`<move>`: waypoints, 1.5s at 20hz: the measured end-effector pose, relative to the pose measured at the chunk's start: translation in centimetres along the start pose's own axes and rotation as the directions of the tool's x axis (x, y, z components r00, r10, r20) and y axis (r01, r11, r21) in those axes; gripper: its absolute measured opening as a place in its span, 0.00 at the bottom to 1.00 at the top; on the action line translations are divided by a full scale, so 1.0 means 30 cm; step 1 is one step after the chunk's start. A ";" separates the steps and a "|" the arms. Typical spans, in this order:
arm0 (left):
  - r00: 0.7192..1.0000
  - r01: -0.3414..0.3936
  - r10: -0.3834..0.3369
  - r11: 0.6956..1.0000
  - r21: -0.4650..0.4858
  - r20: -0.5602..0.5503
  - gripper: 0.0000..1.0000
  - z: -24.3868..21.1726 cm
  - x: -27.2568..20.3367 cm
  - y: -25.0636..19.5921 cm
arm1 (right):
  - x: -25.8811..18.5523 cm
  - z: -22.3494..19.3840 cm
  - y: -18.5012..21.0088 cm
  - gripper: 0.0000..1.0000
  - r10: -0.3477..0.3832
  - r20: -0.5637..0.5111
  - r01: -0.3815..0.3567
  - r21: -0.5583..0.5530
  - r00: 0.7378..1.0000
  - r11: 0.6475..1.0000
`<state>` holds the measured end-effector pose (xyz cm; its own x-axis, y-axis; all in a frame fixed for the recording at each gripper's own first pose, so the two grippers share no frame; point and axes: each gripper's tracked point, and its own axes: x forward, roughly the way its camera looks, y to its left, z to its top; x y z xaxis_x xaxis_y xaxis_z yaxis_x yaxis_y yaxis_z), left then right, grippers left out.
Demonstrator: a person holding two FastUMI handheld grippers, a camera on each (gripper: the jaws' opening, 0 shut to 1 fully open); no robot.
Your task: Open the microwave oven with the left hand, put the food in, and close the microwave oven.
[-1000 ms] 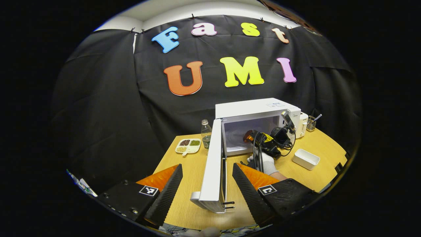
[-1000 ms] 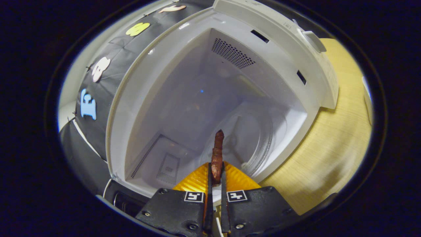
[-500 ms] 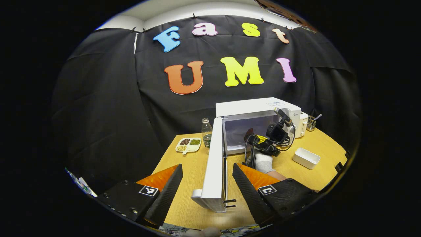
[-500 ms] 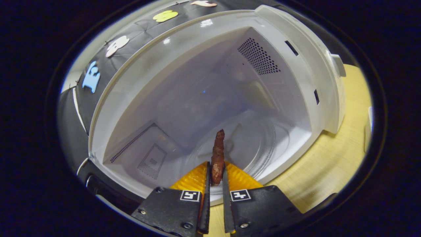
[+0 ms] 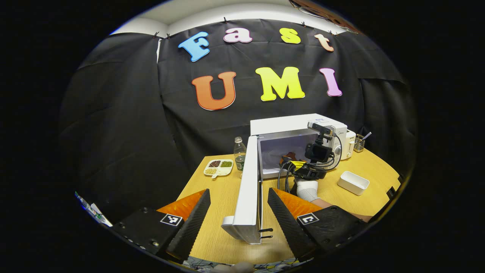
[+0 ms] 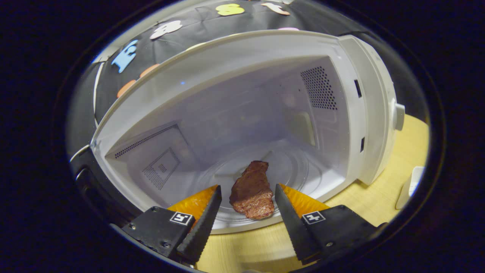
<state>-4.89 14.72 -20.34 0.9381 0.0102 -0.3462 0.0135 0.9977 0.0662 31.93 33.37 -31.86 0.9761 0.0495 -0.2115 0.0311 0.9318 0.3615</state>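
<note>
The white microwave [image 5: 295,127] stands open on the wooden table, its door [image 5: 248,193] swung out toward me, edge-on between my left gripper's [image 5: 237,210] open fingers without touching them. In the right gripper view a brown piece of meat [image 6: 252,191] lies flat on the glass turntable [image 6: 299,170] near the front of the microwave cavity [image 6: 242,113]. My right gripper [image 6: 248,210] is open, one finger on each side of the meat, apart from it. The left gripper view shows that right gripper [image 5: 303,167], held by a gloved hand [image 5: 306,189], at the oven's mouth.
A divided plate of beans [image 5: 217,168] and a glass bottle [image 5: 239,153] stand left of the microwave. A white rectangular dish [image 5: 352,182] sits on the table to the right, with a small holder of utensils [image 5: 360,142] behind it.
My right gripper has opened and let go of the meat, which now lies flat on the turntable. The view has rolled level. My left gripper has hardly moved.
</note>
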 end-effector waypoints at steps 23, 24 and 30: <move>0.989 -0.119 0.120 0.993 -0.009 0.089 0.94 0.022 0.030 0.231 | -0.904 0.538 -0.415 1.00 0.050 -0.066 -0.070 -0.335 0.997 0.940; 0.989 -0.119 0.120 0.993 -0.018 0.081 0.94 0.005 0.034 0.240 | -0.952 0.551 -0.447 1.00 0.038 -0.075 -0.061 -0.337 0.996 0.939; 0.989 -0.118 0.122 0.991 -0.056 0.078 0.94 -0.081 0.065 0.277 | -1.180 0.630 -0.610 1.00 -0.047 -0.067 0.022 -0.328 0.997 0.945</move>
<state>-3.78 23.20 -22.74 0.9570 0.1264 -0.2612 -0.1163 0.9917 0.0539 0.88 7.77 -13.82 0.9571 0.0297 -0.2881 -0.0192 0.9990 0.0392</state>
